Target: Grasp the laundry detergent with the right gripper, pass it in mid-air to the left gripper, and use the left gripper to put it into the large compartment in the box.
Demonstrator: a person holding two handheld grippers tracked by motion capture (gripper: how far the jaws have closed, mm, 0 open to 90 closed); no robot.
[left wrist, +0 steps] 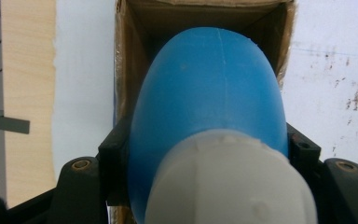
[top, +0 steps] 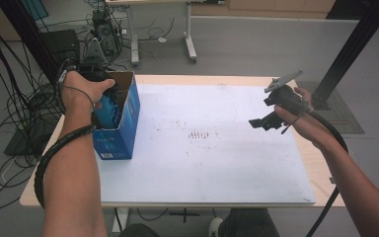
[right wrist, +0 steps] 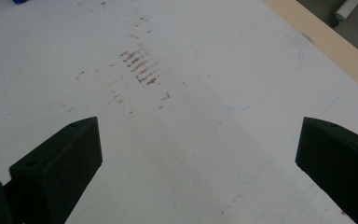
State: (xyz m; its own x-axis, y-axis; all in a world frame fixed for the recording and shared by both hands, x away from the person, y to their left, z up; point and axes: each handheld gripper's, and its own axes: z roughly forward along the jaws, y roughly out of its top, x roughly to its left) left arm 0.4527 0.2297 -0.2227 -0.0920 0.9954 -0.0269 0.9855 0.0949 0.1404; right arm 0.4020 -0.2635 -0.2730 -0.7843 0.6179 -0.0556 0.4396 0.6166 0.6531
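Two black grippers work at a table with a white mat point(top: 217, 163). Near the person, the right gripper point(top: 261, 121) hovers over the mat, jaws wide apart and holding nothing. Farther off, the left gripper point(top: 101, 101) squeezes a smooth blue plastic bottle with a white cap point(left wrist: 209, 107), partly inside the open blue cardboard box point(top: 123, 131).

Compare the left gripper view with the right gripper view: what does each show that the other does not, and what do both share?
Left gripper view alone: a blue bottle with a white cap clamped in the left tongs, its far end inside an open cardboard box. Right gripper view alone: the right tongs standing wide open with nothing between them, above brown smudges. Both share the white mat and the table's wooden edge.
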